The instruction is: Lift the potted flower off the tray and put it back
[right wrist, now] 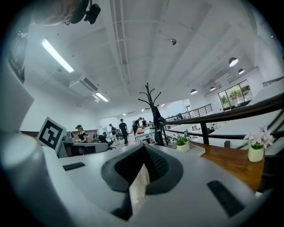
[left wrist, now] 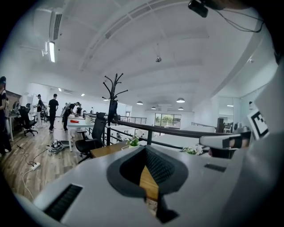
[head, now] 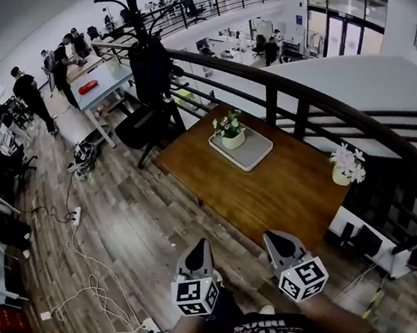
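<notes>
The potted flower [head: 230,131], a small white pot with green leaves and pale blooms, stands at the left end of a grey tray [head: 251,154] on the wooden table [head: 281,190]. It shows small and far off in the left gripper view [left wrist: 133,141] and the right gripper view [right wrist: 182,142]. Both grippers hang over the floor, short of the table's near edge. My left gripper [head: 198,259] [left wrist: 145,150] is shut and holds nothing. My right gripper [head: 281,246] [right wrist: 144,150] also looks shut and empty.
A second white pot of pale flowers [head: 346,165] [right wrist: 256,146] stands at the table's right end. A dark railing [head: 315,100] runs behind the table. A coat stand [head: 145,34] and an office chair [head: 141,127] stand to its left. Cables [head: 95,291] lie on the floor.
</notes>
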